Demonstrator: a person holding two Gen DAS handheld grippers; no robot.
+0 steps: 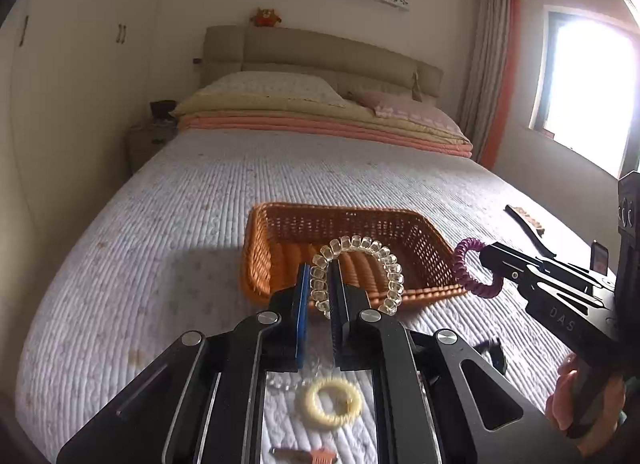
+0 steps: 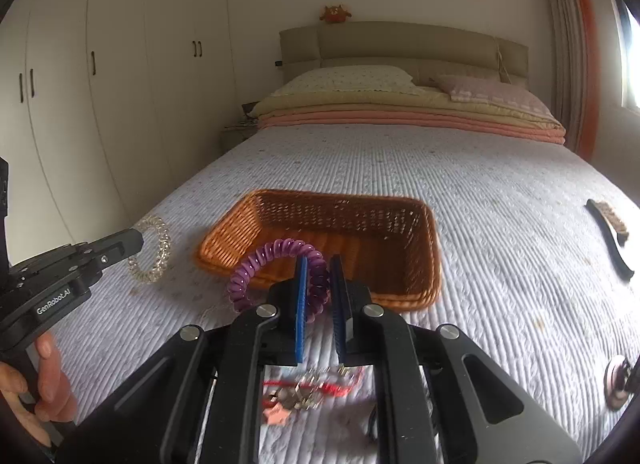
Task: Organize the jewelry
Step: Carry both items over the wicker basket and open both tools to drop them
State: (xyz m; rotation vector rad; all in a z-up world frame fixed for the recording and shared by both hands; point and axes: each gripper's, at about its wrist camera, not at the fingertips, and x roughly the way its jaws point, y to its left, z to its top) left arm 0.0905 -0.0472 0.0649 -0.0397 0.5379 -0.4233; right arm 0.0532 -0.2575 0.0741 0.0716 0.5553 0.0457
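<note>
Jewelry basket point(image 1: 400, 224) looks empty: I've got left gripper point(image 1: 323, 284) clamping clear coil point(image 1: 360, 264), right gripper point(image 2: 320, 284) clamping purple coil point(image 2: 276, 264), more pieces near me.

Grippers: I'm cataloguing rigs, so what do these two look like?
Both are matte black angular frames with round silver bolts. The fingers carry blue ribbed pads. The left gripper reads "GenRobot.AI"; the right gripper shows "DAS". Bare hands grip the handles.

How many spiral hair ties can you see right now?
3: a clear spiral hair tie in the left gripper, a purple one in the right gripper, a cream one on the bedspread. Others may be hidden.
</note>
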